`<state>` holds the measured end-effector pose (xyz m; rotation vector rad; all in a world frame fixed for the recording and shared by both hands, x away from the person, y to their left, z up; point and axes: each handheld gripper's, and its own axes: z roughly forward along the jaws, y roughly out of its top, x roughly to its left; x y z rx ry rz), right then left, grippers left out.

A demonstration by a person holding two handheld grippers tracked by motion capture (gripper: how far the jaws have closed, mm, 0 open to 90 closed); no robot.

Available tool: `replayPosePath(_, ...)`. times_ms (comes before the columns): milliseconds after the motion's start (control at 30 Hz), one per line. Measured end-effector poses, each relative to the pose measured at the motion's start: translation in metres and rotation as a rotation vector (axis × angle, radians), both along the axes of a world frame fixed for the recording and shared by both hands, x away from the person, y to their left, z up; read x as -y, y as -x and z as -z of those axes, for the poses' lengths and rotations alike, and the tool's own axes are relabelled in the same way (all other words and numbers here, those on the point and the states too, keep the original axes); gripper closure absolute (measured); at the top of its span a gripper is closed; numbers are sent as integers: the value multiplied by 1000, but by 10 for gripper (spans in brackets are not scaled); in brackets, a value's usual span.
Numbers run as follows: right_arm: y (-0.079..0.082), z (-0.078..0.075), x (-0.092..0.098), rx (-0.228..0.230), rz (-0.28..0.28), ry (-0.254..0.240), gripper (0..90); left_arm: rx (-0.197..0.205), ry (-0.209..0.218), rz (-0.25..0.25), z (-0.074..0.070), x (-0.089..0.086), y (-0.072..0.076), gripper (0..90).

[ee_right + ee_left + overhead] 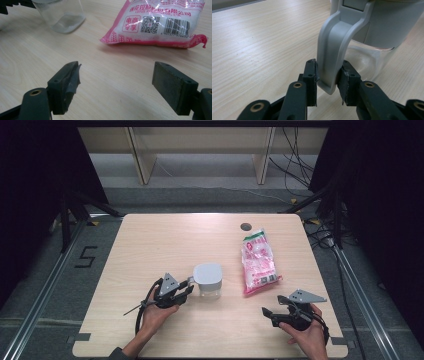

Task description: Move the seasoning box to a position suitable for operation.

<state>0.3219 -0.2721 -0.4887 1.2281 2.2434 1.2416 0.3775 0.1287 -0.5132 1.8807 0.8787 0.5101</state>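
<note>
A clear jug with a grey lid (208, 279) stands upright near the table's middle front. Its grey handle (332, 52) sits between the pads of my left gripper (328, 80), which is shut on it; in the high view that left gripper (186, 290) reaches the jug from the left. A pink and white sealed bag (258, 262) lies flat to the jug's right, and its near end (160, 22) shows in the right gripper view. My right gripper (268, 313) rests near the front right edge, open and empty (117, 82), short of the bag.
The wooden table (165, 240) has a round grommet hole (245, 226) at the back right. Rails and cables run along the floor beside the table. The jug's clear base (62, 17) appears at the upper left of the right gripper view.
</note>
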Motion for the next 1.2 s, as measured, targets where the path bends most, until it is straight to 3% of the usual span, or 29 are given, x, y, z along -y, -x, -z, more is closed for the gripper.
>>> replayPosePath(200,1,-1,1,-21,-4,-4,228,-2,5,-1,0,1,-2,697)
replayPosePath(300,0,0,1,-20,6,-1,227,-28,35,0,1,0,-4,680)
replayPosePath(500,1,0,2,-40,16,-43,223,-65,31,20,-3,-5,3,499)
replayPosePath(567,1,0,3,-33,13,-42,223,-72,34,29,-4,-5,4,481)
replayPosePath(633,1,0,2,-26,18,-29,223,-88,27,32,-5,-7,8,407)
replayPosePath(700,0,0,4,-28,-16,-28,221,-85,38,26,-6,-8,13,396)
replayPosePath(833,-1,0,4,-20,1,-9,219,-95,31,43,-9,-13,25,334)
replayPosePath(933,0,-1,5,-26,-16,-29,219,-96,31,47,-9,-16,30,329)
replayPosePath(1067,3,-1,3,-38,6,-43,217,-96,38,31,-9,-19,33,325)
replayPosePath(1200,2,0,2,-7,10,-37,216,-92,51,33,-15,-23,35,320)
